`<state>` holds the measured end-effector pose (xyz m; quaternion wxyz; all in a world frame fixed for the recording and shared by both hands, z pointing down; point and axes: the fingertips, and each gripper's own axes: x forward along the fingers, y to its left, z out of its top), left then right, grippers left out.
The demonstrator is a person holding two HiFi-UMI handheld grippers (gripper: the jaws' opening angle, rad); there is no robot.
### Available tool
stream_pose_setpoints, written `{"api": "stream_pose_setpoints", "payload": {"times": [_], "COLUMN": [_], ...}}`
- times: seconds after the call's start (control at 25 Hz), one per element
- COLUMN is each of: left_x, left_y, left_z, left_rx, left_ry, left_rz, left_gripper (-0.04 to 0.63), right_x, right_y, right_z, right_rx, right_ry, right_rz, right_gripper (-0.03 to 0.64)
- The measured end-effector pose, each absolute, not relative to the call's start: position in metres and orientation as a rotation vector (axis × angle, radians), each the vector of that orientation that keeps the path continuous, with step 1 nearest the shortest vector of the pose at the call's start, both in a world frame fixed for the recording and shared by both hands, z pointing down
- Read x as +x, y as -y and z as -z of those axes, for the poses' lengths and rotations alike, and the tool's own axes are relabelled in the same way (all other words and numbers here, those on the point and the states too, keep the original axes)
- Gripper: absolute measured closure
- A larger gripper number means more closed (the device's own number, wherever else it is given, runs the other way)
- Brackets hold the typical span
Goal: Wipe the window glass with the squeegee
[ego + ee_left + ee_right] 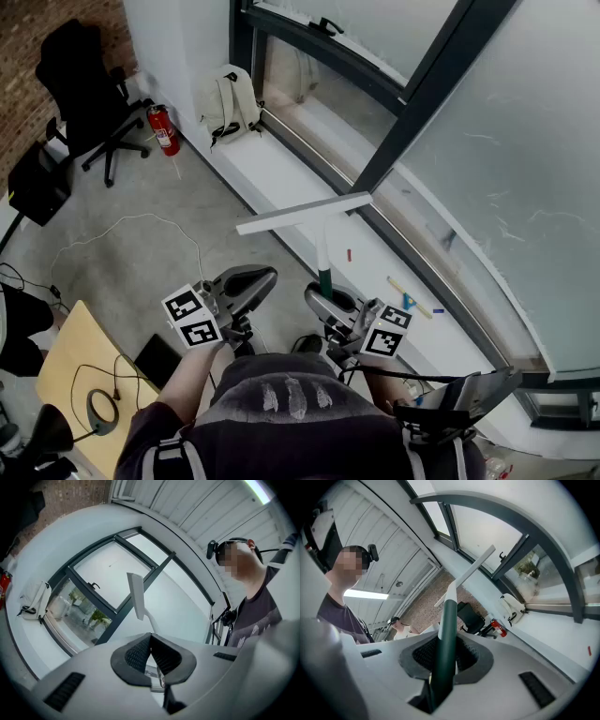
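Right tool [445, 656]: clamped on the dark green handle of the squeegee [324, 272], which stands straight out of the jaws toward the window.
Left tool [150, 653]: jaws pressed together with nothing between them; it rides just beside the right tool, on its left, and plays no part in the grip.
Squeegee blade [305, 213]: a long white bar set crosswise on the handle, above the white sill [272, 173].
Window glass [511, 159]: ahead of the blade and off to its right, beyond the dark frame post [422, 94].
Gap: the blade's right end sits near the post; contact with the pane cannot be made out.
Coming move, as a judgement: the right hand carries the blade forward and rightward, its long edge flat to the pane.
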<state>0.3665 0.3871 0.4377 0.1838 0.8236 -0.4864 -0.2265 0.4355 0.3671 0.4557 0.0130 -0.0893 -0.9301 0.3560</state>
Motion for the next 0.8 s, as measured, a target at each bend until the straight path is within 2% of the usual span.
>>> {"api": "stream_pose_setpoints", "payload": {"times": [0.44, 0.8], "left_x": [0.495, 0.526], "left_y": [-0.261, -0.213], "left_z": [-0.423, -0.421], "left_rx": [2.375, 2.381], "left_ry": [1.265, 1.304], "left_rz": [0.579, 0.527], "left_gripper": [0.588, 0.588], "right_x": [0.555, 0.581], "right_y": [-0.265, -0.214], "right_z": [-0.454, -0.445], "right_rx": [-0.250, -0.305], "right_ry": [2.946, 2.988], "right_rz": [-1.062, -0.942], "right_gripper": [0.551, 0.551]}}
